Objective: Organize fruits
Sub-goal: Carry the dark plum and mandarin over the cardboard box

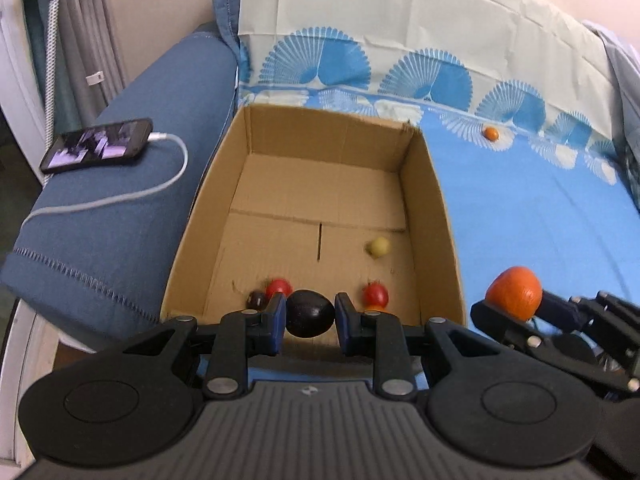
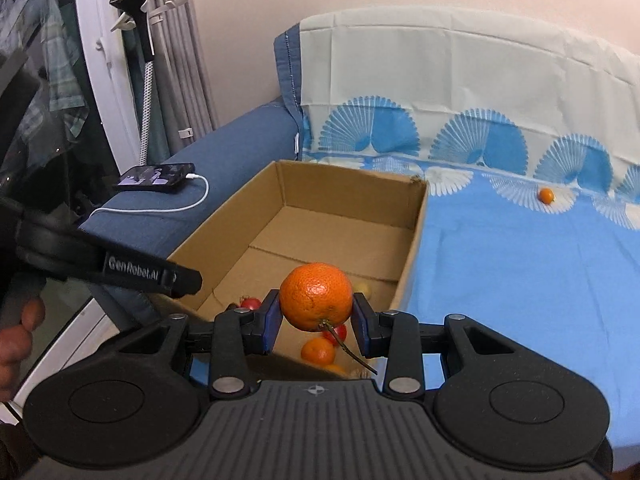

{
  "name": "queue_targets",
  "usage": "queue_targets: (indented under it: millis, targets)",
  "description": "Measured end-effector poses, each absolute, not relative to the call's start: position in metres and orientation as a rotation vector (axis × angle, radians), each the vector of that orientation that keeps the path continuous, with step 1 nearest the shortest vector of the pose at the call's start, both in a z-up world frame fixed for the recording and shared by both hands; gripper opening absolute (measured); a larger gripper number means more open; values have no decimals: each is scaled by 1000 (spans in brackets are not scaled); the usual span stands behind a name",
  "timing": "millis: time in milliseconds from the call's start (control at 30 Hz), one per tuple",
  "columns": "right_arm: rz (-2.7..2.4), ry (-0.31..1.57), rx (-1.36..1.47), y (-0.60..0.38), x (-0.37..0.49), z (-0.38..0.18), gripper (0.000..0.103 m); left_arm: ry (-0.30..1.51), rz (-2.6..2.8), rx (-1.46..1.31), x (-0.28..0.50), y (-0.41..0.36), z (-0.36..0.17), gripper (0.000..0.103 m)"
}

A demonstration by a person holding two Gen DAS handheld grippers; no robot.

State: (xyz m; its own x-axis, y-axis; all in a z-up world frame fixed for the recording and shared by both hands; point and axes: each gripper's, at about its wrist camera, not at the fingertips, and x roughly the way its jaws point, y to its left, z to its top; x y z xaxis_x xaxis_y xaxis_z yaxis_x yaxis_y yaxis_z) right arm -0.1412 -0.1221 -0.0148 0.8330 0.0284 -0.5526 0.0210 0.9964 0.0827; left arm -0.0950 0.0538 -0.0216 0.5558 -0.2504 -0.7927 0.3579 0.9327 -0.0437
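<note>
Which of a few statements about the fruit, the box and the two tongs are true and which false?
1. The left tongs hold a dark plum. True.
2. The right tongs are empty. False: they grip an orange.
3. The cardboard box is empty. False: a yellow fruit and red fruits lie in it.
4. A small orange fruit lies on the blue sheet, outside the box. True.
5. A phone lies on the sofa arm, plugged into a white cable. True.
</note>
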Motion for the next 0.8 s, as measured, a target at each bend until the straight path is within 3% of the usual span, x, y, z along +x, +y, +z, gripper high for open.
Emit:
queue_targets:
  millis: [267, 600, 800]
  targets:
    - [-62, 581, 137, -147, -80, -10, 38, 988, -408, 168, 1, 12, -6, 29]
    - [-171, 569, 270, -193, -42, 32, 39, 1058, -381, 251, 71, -48, 60, 29]
    - [-272, 520, 327, -192, -48, 1, 39, 1058, -433, 301, 73, -70, 27, 29]
